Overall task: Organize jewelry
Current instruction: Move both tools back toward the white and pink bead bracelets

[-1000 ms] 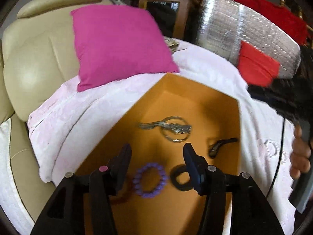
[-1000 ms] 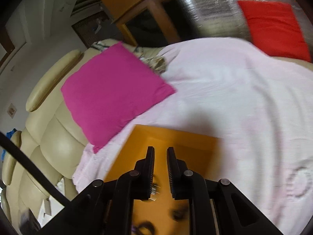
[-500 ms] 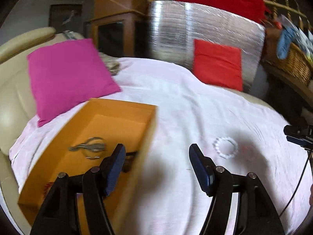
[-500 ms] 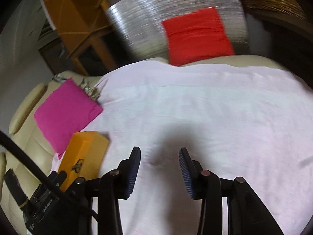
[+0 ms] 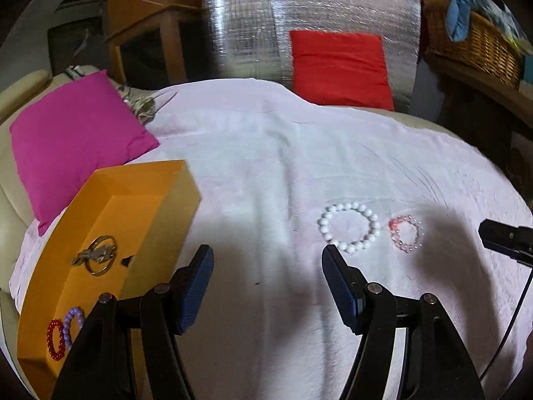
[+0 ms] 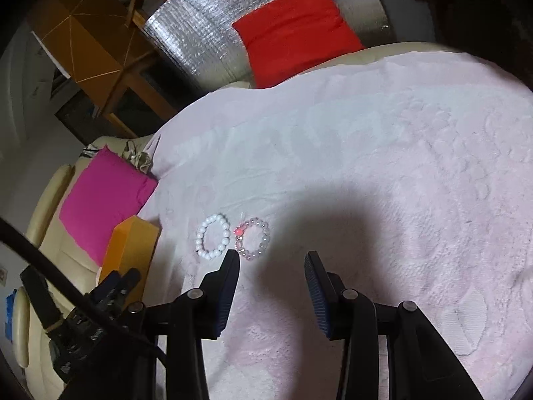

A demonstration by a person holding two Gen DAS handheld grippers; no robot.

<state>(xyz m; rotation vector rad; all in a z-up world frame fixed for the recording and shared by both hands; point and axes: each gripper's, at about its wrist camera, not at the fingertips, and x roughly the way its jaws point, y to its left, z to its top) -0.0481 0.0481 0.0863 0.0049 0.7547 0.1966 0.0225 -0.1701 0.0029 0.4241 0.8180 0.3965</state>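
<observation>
Claws both spread, nothing between the pads: our left claw (image 5: pixel 268 286), right claw (image 6: pixel 271 286), jaws just opened. White bracelet (image 5: pixel 349 226) and pink bracelet (image 5: pixel 406 233) lie touching on the sheet (image 5: pixel 266 166), just ahead of both claws. Orange box (image 5: pixel 110 233) sits left of our left claw.

Orange box, pale pink spread, bright cushions

The box (image 5: pixel 100 220) is orange all over; inside it lie a red bead bracelet (image 5: pixel 54 339), a lilac bead bracelet (image 5: pixel 71 325) and a silver-grey key ring (image 5: pixel 100 255). The bedspread (image 5: pixel 273 153) is pale pink with a faint raised pattern. On it sit a white bead bracelet (image 5: pixel 350 226) and a translucent pink bead bracelet (image 5: pixel 405 233) with one red bead. One cushion (image 5: pixel 70 140) is magenta, another cushion (image 5: pixel 339 66) red, against silver quilted foil (image 5: pixel 250 16). The gripper pads (image 5: pixel 196 286) are dark blue on black arms.
</observation>
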